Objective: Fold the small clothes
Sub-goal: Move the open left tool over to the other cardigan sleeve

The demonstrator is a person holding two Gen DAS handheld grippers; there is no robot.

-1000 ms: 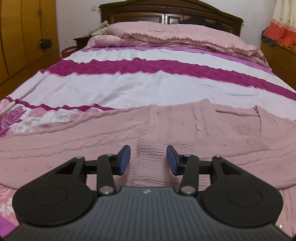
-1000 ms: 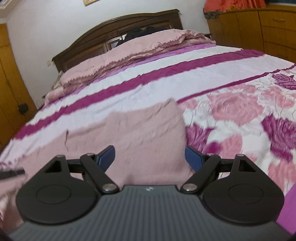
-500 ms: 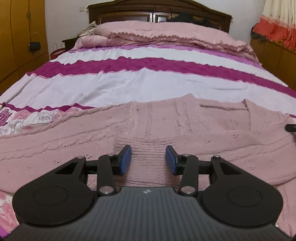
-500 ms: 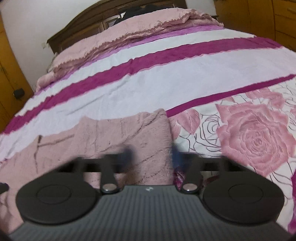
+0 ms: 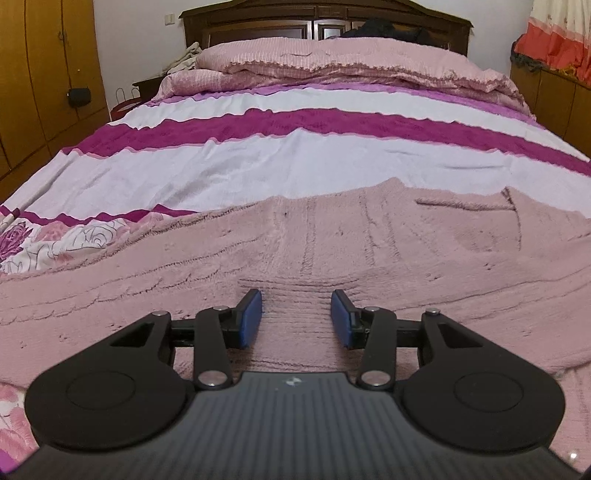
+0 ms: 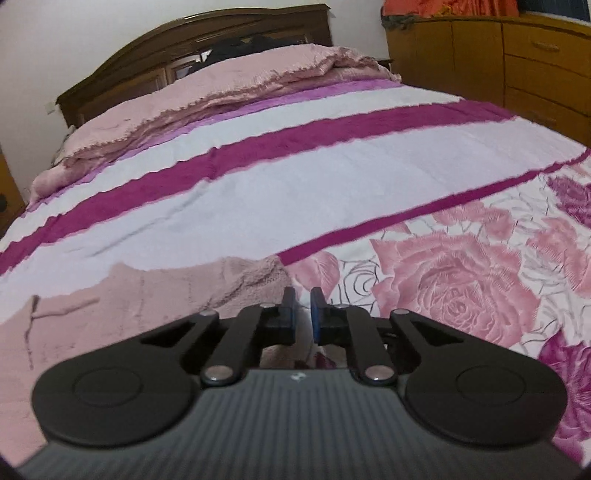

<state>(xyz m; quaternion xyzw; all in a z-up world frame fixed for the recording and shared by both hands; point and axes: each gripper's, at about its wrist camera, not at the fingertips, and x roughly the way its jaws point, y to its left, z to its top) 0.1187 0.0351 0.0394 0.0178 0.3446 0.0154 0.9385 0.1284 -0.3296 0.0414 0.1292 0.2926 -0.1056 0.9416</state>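
Observation:
A pink knitted sweater [image 5: 369, 251] lies spread flat across the near part of the bed. My left gripper [image 5: 296, 317] is open, low over its ribbed hem, with a blue pad on each side of the rib. In the right wrist view the sweater's right edge [image 6: 147, 295] lies to the left. My right gripper [image 6: 301, 312] is nearly shut, with a narrow gap between its blue pads, at the sweater's right corner. I cannot tell whether cloth is between the pads.
The bed cover [image 5: 295, 162] has white and magenta stripes and a rose print [image 6: 461, 288]. A folded pink quilt [image 5: 351, 62] lies by the dark headboard [image 5: 325, 22]. Wooden wardrobes [image 5: 40, 74] stand left, a wooden dresser [image 6: 517, 62] right.
My right gripper has closed from wide open to nearly shut and moved right to the sweater's right corner. My left gripper stayed open over the hem, shifting slightly.

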